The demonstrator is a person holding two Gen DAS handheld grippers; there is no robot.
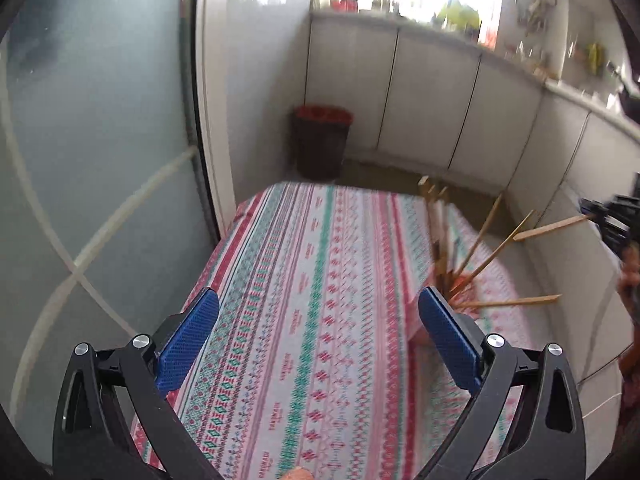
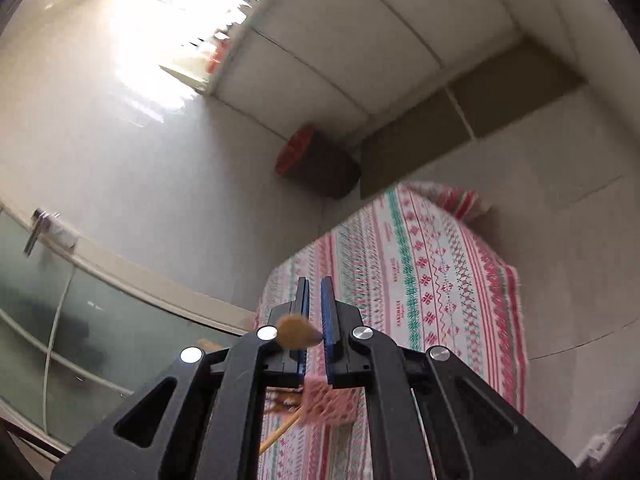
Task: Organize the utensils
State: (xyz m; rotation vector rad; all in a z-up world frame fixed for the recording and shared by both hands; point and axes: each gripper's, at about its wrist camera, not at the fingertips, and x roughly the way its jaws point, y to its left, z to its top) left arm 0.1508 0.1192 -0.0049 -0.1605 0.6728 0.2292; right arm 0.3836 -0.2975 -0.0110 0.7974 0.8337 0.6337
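My left gripper (image 1: 318, 312) is open and empty, hovering over the patterned tablecloth (image 1: 312, 280). Right of it, several wooden chopsticks (image 1: 496, 248) fan out of a pink holder (image 1: 420, 320), mostly hidden behind my right finger. My right gripper (image 1: 616, 220) shows blurred at the far right edge, holding the top of one chopstick (image 1: 552, 227). In the right wrist view, my right gripper (image 2: 315, 292) is nearly shut on a chopstick end (image 2: 296, 332), seen blurred between the blue pads. Below it are the pink perforated holder (image 2: 328, 404) and a chopstick (image 2: 280, 436).
A dark bin with a red liner (image 1: 322, 140) stands on the floor beyond the table, next to white cabinets (image 1: 432, 100). A frosted glass door (image 1: 92, 160) is on the left. The table's far edge (image 1: 340, 186) is near the bin.
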